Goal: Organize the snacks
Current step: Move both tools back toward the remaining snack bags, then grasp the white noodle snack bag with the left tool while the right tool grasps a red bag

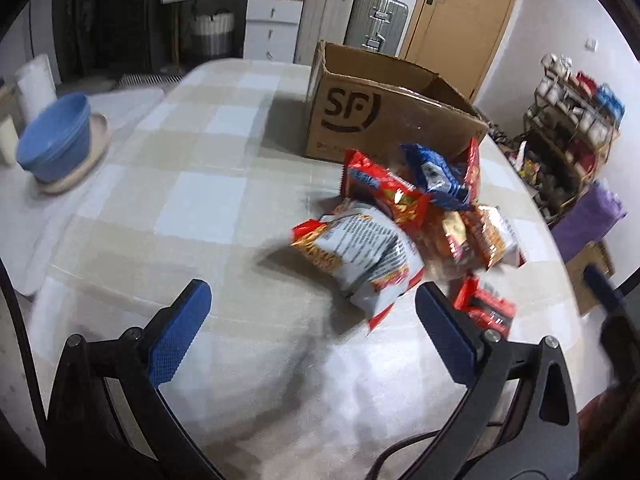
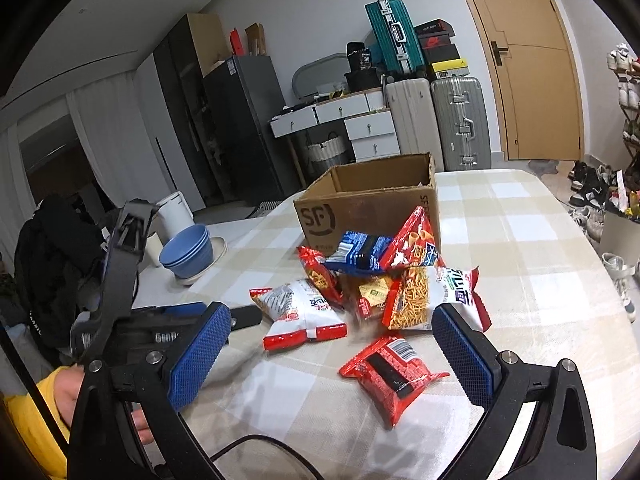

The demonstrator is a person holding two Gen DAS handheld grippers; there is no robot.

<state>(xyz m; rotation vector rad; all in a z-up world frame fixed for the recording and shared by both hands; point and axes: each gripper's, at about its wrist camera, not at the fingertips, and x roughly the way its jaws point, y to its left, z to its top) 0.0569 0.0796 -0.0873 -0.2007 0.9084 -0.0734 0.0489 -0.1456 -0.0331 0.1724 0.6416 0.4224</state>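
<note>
Both tools are spread wide and hold nothing: the left tool [image 1: 312, 300] hangs over the bench [image 1: 192, 200] just before the white snack bag [image 1: 360, 256], and the right tool [image 2: 332, 328] above the red snack bag [image 2: 388, 372]. The other bags lie in a loose heap in front of the open cardboard box [image 2: 368, 208]. I judge these bags light, soft and slippery, with fragile chips inside. Better to pinch a flat sealed edge, not the puffed middle.
</note>
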